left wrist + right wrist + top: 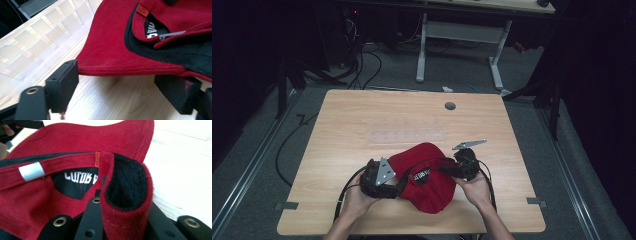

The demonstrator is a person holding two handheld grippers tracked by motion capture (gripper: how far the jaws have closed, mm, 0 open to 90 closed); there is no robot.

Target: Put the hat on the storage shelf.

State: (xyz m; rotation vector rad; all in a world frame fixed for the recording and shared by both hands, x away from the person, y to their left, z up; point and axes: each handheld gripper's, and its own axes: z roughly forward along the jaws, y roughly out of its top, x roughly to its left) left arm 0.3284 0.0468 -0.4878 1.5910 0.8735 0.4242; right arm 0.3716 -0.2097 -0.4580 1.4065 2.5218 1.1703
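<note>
Both forearms reach in from the near edge. The left gripper (398, 181) stands with jaws apart, apparently clamping nothing. The right gripper (443, 167) has its jaws pinched tight.

I work at a light wooden table (362, 125) with rounded corners; a grey round plug (450, 106) sits in its far edge, and a faint clear strip (407, 136) lies across its middle. Under it is grey carpet (257, 165), with metal rails (249, 175) running along both sides of the table. Black cables (362, 65) snake over the floor at the far left. Beyond my table stands a second desk (492, 5) on white legs (421, 55). Everything around is dark: black curtains or walls close in left and right, and the light falls mostly on the tabletop.
</note>
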